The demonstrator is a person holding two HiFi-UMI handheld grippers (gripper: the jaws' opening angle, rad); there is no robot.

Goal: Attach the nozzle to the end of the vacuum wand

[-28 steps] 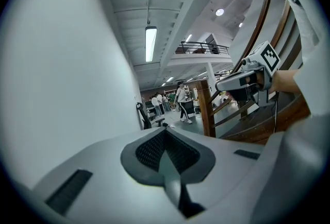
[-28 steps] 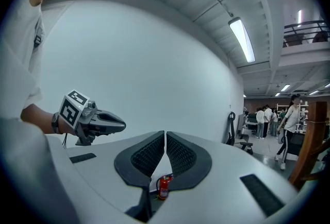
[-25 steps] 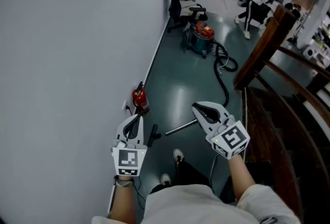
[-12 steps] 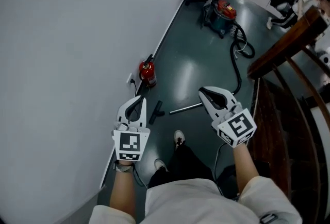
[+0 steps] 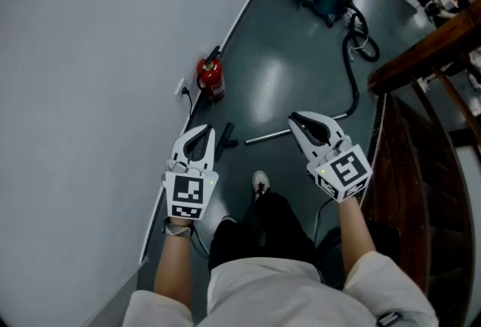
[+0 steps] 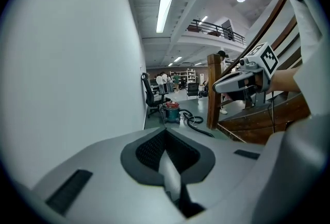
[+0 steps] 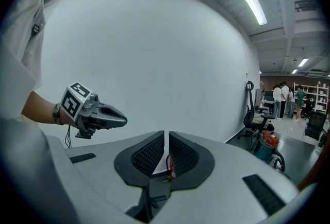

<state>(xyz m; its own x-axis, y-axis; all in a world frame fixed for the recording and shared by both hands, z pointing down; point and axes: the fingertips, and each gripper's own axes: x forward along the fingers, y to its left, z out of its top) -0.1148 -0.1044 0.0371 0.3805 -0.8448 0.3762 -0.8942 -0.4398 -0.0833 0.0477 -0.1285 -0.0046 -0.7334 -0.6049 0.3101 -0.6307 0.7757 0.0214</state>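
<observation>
Not started: nozzle and wand lie unjoined on the floor. Your left tongs and right tongs are closed, empty. Pickup and fitting remain.

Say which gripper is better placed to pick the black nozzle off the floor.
Left, probably: in the head view the nozzle lies just beside the left gripper, while the right gripper hangs over the wand. Both are shut, empty.
</observation>
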